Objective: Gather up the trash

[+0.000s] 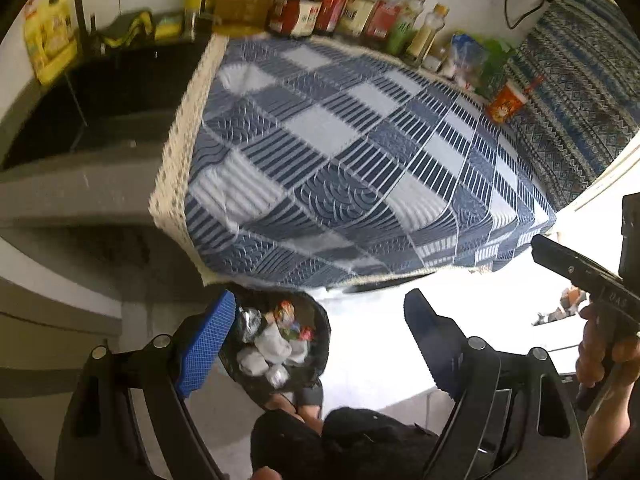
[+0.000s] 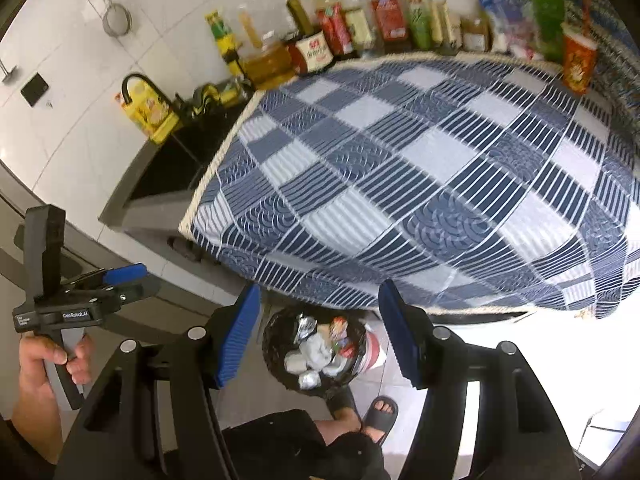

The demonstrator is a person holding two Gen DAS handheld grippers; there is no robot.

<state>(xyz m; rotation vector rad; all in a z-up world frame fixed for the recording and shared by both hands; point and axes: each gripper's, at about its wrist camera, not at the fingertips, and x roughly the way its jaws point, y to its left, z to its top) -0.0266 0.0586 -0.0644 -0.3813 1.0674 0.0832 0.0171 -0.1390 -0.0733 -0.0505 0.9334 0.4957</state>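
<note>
A bin lined with a black bag stands on the floor below the table's front edge. It holds crumpled white paper, foil and coloured wrappers. My left gripper is open and empty, held above the bin. It also shows from the side in the right wrist view. My right gripper is open and empty, also above the bin. Its body shows at the right edge of the left wrist view. The blue-and-white checked tablecloth has no loose trash on its middle.
Bottles of oil and sauce line the table's far edge, with snack bags and an orange cup at the right. A black sink lies left. My sandalled feet stand by the bin.
</note>
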